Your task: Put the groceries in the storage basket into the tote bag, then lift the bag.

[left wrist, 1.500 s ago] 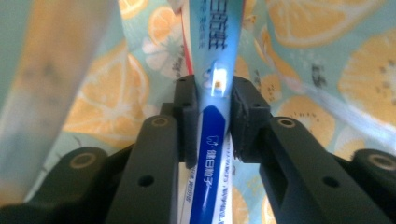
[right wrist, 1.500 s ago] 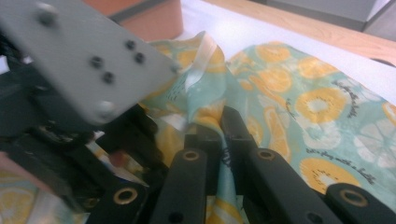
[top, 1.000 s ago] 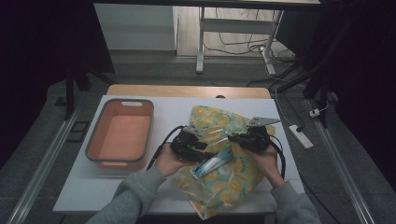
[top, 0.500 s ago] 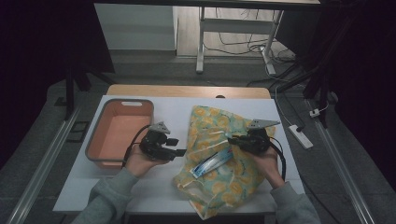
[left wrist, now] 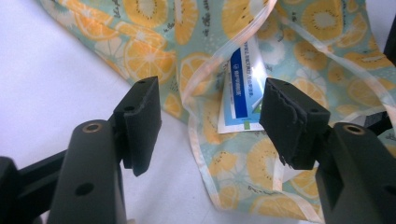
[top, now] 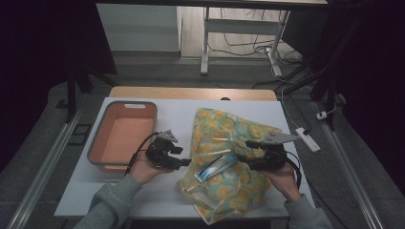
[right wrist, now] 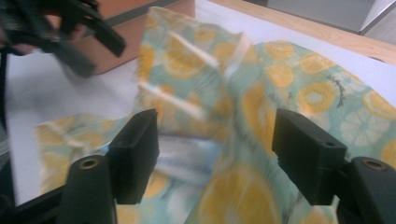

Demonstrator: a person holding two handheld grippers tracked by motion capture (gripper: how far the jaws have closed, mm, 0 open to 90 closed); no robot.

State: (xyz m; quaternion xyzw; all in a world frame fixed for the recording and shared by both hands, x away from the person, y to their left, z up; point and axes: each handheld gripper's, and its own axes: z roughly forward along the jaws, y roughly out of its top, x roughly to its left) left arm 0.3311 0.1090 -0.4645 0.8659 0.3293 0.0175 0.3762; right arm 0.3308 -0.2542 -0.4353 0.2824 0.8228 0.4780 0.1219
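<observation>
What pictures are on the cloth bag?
Orange and yellow fruit slices on pale green bag, clearest in the left gripper view.

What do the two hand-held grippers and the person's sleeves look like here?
Both tools are black. The left hand-held gripper and the right hand-held gripper each have two blocky black jaws with round screw holes, and each carries a grey three-cornered plate on top. A black cable loops from the left one. The person wears grey long sleeves.
</observation>
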